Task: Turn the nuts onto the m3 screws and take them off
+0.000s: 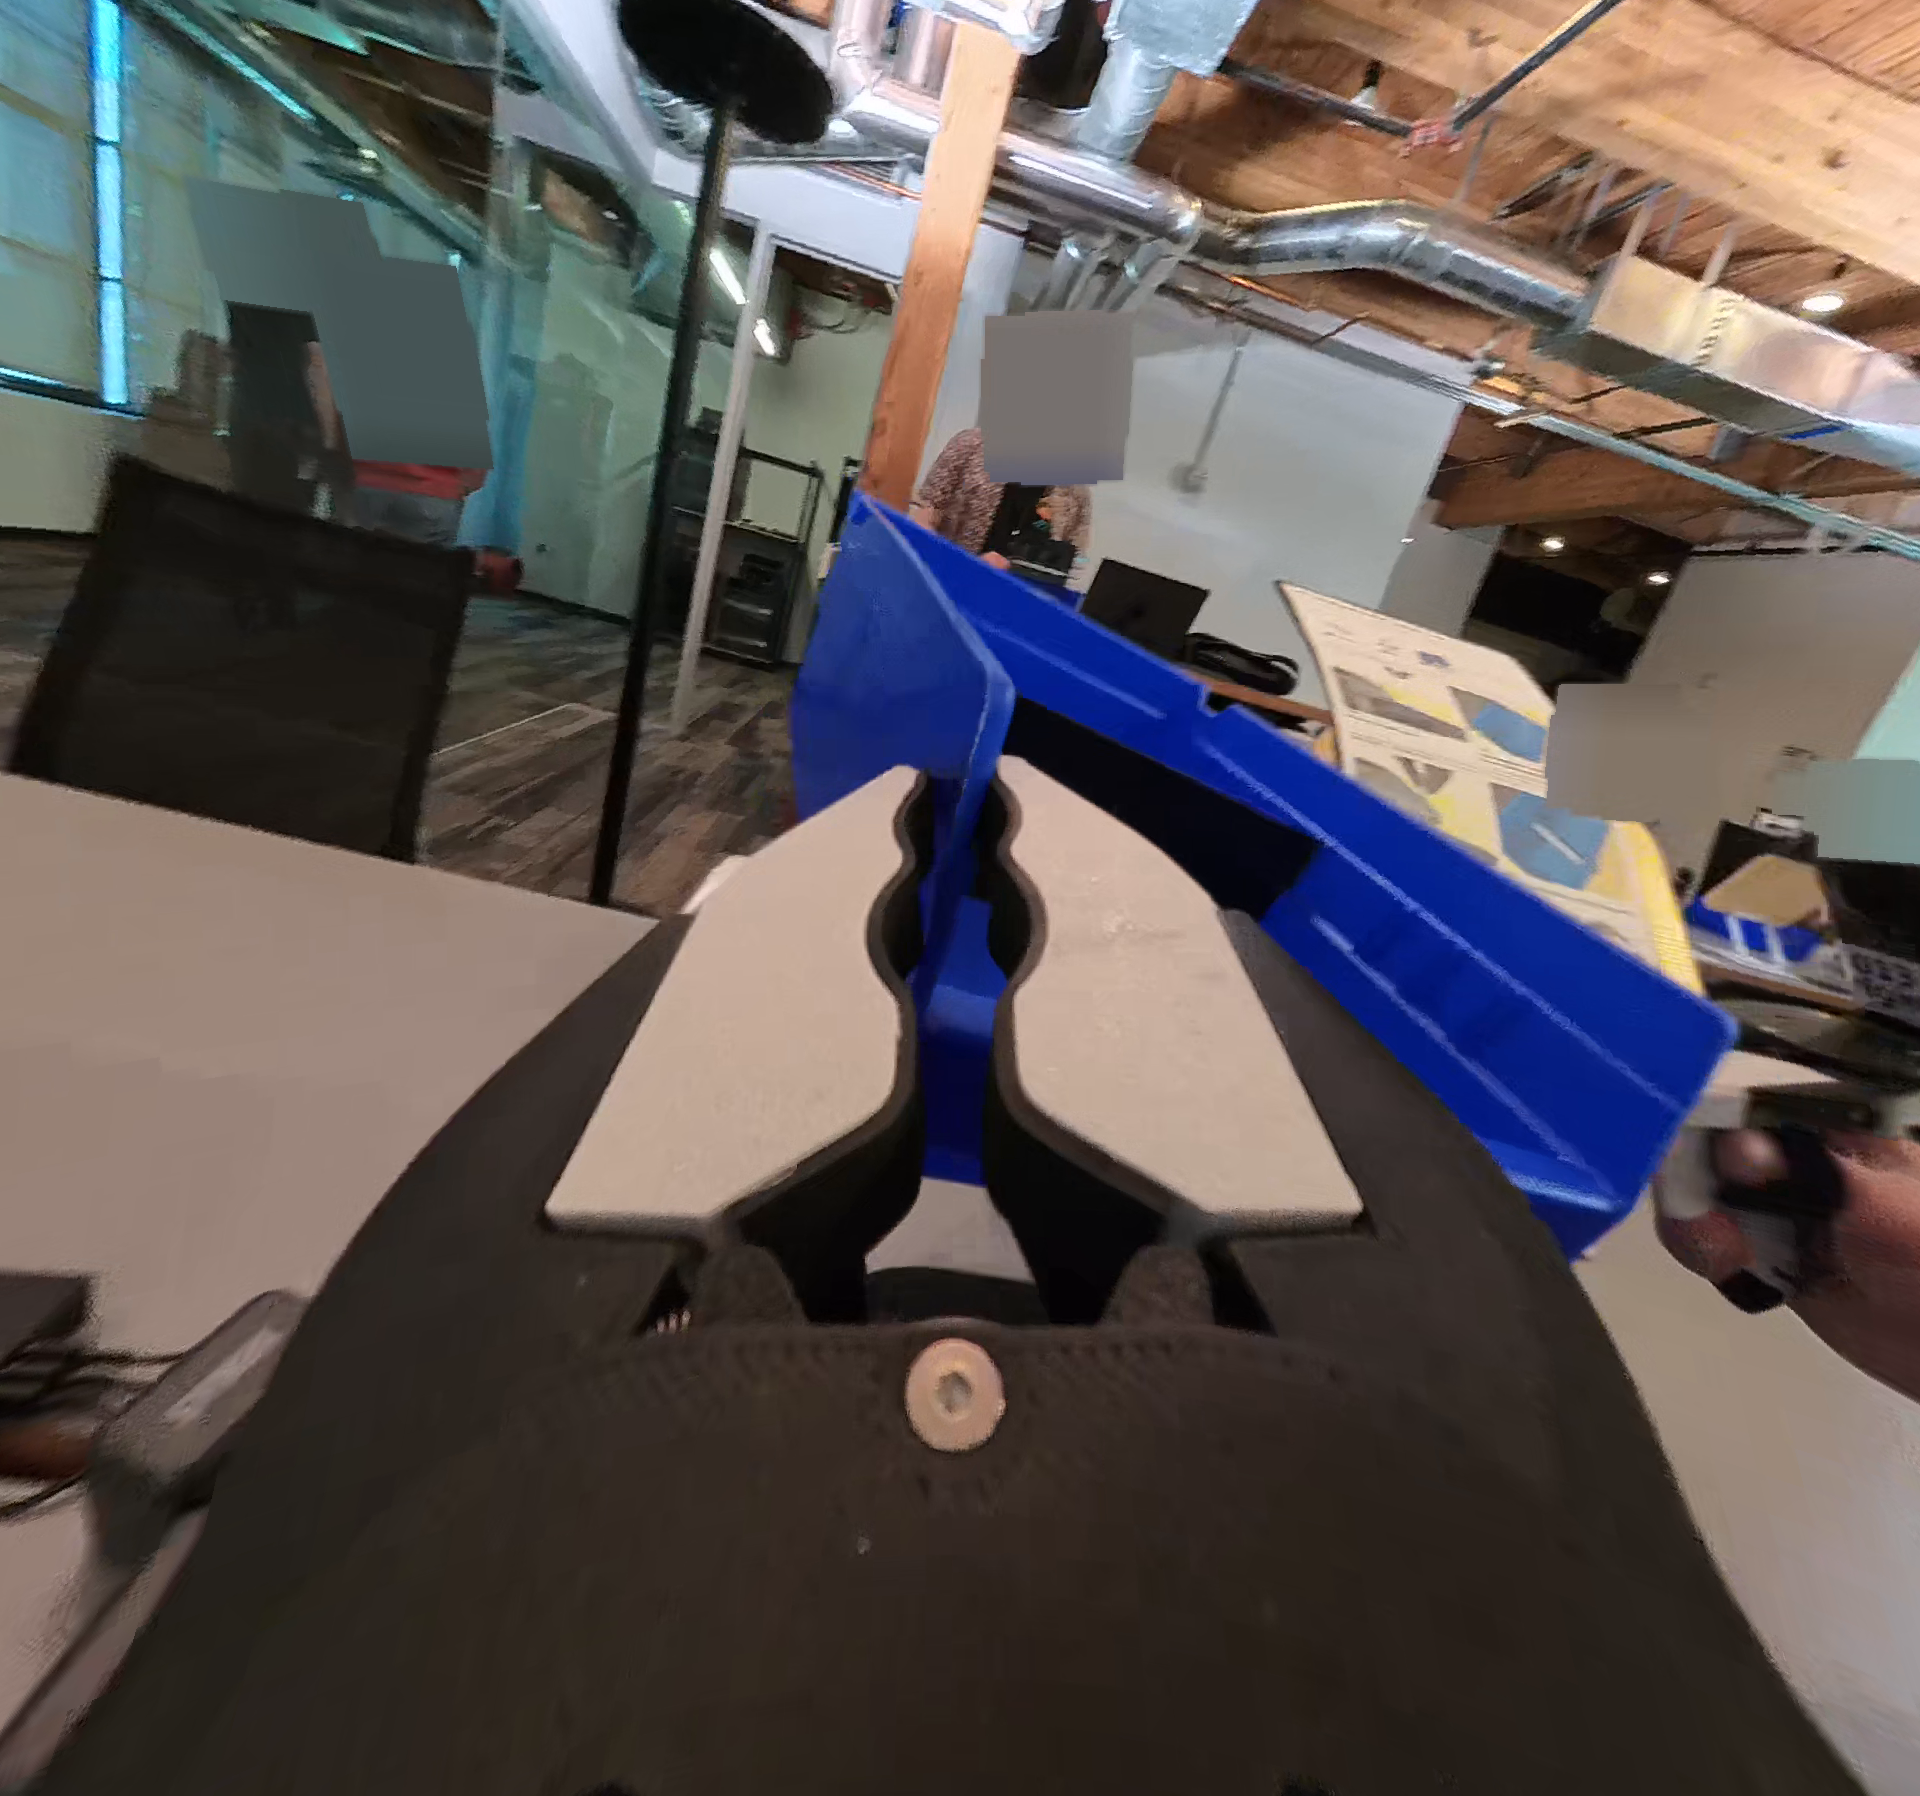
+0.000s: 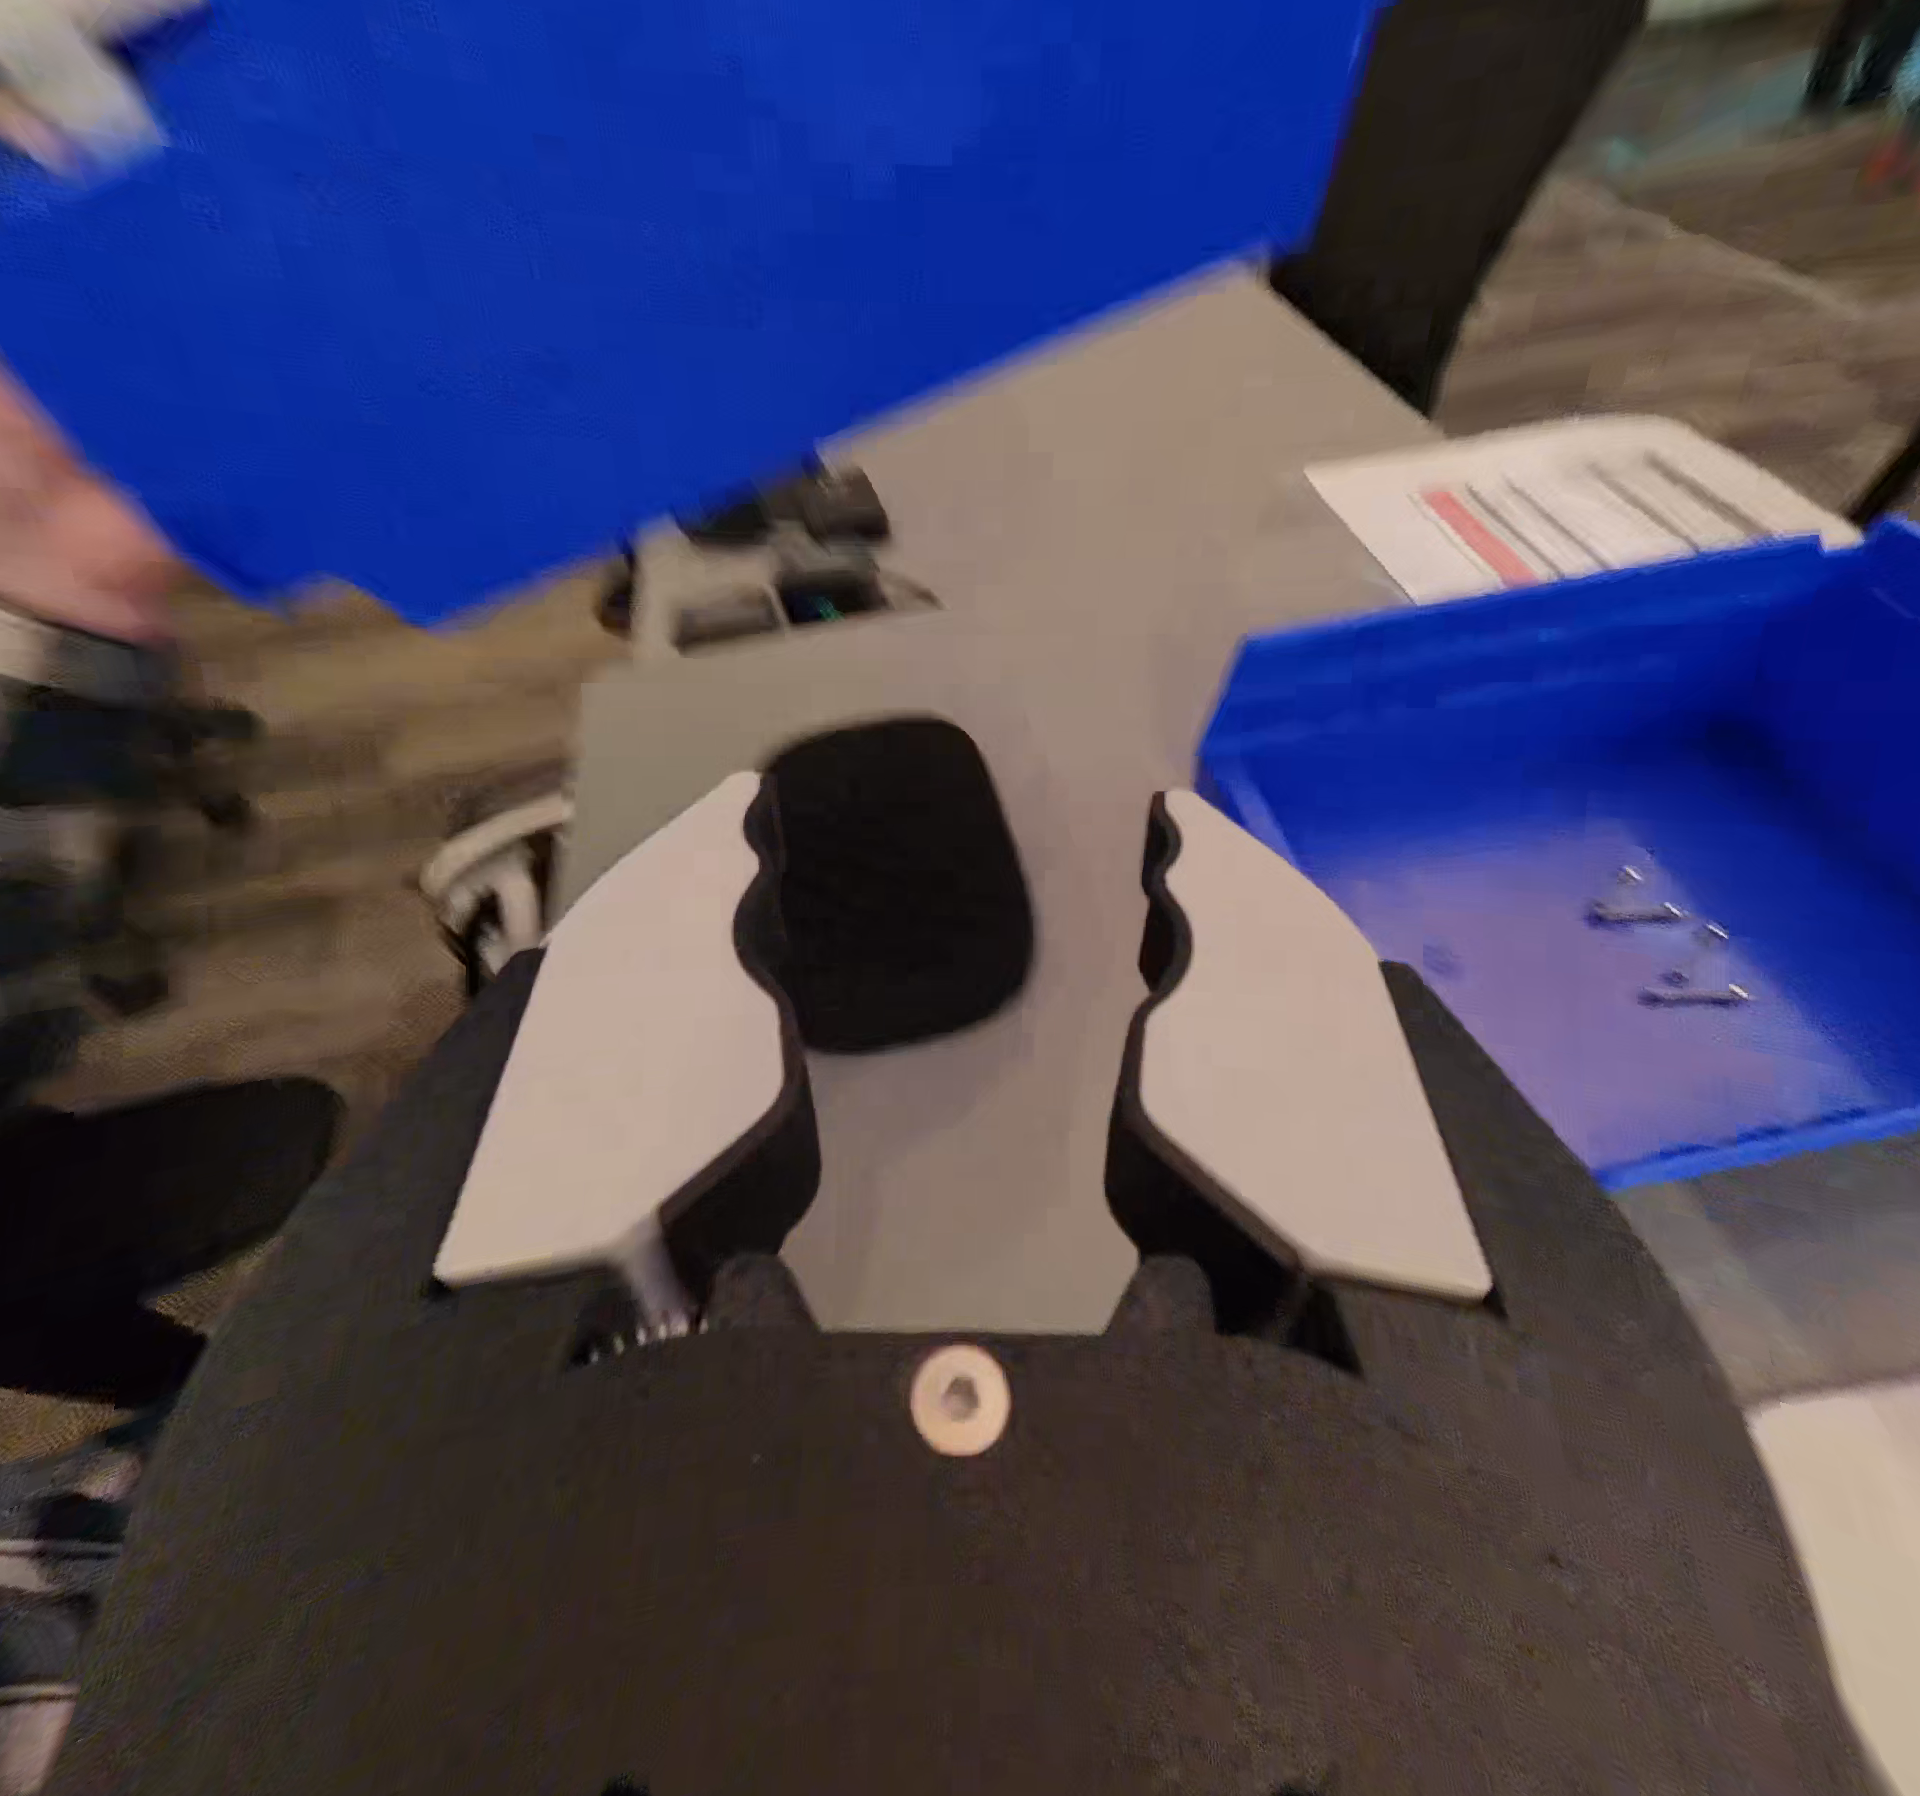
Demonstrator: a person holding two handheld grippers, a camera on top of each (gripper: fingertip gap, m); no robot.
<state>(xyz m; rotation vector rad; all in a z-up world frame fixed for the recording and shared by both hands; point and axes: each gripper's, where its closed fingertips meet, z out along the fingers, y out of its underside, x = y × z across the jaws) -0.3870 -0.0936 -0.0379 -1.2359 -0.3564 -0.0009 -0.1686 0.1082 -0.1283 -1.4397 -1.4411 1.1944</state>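
A: Left gripper (image 1: 958,796)?
B: Jaws clenched on the thin wall of a blue bin (image 1: 1351,873), lifted and tilted above the grey bench (image 1: 260,998). Its inside is dark, contents unclear.
A: Right gripper (image 2: 956,811)?
B: Jaws released, nothing between them, over a black pad (image 2: 894,884). Second blue bin (image 2: 1455,738) just right, on the bench, with small metal screws (image 2: 1673,946) inside.

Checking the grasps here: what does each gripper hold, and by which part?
The left gripper clamps the raised blue bin by its end wall's rim. The right gripper is open and holds nothing.
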